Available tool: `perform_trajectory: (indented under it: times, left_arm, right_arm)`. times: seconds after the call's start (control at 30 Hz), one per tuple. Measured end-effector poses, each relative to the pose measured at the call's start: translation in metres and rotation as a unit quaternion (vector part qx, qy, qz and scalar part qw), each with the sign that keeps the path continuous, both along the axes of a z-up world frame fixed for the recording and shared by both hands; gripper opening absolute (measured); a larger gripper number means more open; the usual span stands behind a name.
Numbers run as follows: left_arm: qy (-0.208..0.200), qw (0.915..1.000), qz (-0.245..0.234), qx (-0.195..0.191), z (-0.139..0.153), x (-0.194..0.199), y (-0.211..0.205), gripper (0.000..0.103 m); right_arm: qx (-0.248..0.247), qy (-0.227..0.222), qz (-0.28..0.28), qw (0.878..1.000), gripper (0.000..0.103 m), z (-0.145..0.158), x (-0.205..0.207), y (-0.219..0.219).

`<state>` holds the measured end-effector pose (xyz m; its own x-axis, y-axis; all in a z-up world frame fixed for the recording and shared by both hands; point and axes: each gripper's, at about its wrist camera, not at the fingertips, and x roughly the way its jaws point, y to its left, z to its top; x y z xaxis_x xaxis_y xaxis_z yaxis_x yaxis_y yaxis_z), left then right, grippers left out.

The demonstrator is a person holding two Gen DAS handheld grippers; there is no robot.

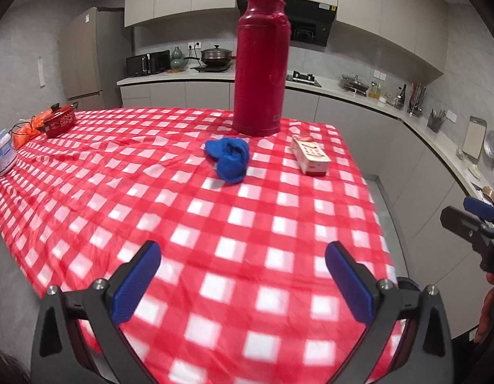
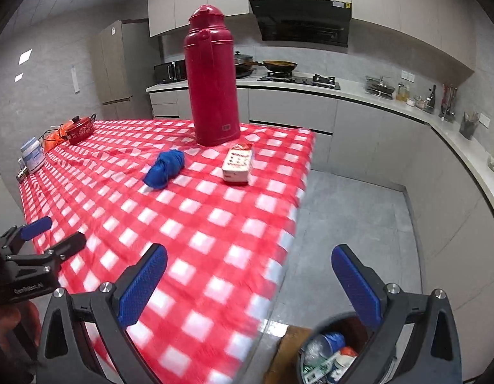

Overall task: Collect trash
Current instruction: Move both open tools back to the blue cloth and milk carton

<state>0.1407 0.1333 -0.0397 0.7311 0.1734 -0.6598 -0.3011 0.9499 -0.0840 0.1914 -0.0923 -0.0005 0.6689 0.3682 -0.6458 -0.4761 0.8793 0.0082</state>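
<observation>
A crumpled blue bag (image 1: pixel 230 158) lies on the red checked tablecloth (image 1: pixel 182 224), in front of a tall red thermos (image 1: pixel 262 64). A small white and red carton (image 1: pixel 311 154) lies to its right. Both also show in the right wrist view: the blue bag (image 2: pixel 165 169) and the carton (image 2: pixel 238 166). My left gripper (image 1: pixel 243 278) is open and empty above the near part of the table. My right gripper (image 2: pixel 250 284) is open and empty at the table's right edge, above a dark bin (image 2: pixel 330 355) holding trash on the floor.
A red pot (image 1: pixel 59 124), an orange bag (image 1: pixel 26 131) and a white tub (image 1: pixel 3 153) stand at the table's far left. The right gripper shows at the left view's right edge (image 1: pixel 471 227). Kitchen counters run along the back and right.
</observation>
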Motion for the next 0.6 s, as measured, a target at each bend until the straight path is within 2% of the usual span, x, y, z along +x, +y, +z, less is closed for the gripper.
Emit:
perform_trajectory:
  times: [0.33,0.53,0.6]
  left_arm:
    - [0.007,0.9998,-0.014,-0.008,-0.01,0.048,0.042,0.099]
    - [0.016,0.9995,-0.025,-0.011,-0.019,0.083,0.06,0.098]
    - [0.021,0.9992,-0.032,-0.012,-0.023,0.098,0.065,0.095]
  right_arm:
    - [-0.01,0.008,-0.001,1.0,0.103,-0.01,0.054,0.068]
    - [-0.016,0.014,-0.009,1.0,0.103,-0.019,0.084,0.089]
    - [-0.016,0.018,-0.013,1.0,0.103,-0.023,0.097,0.095]
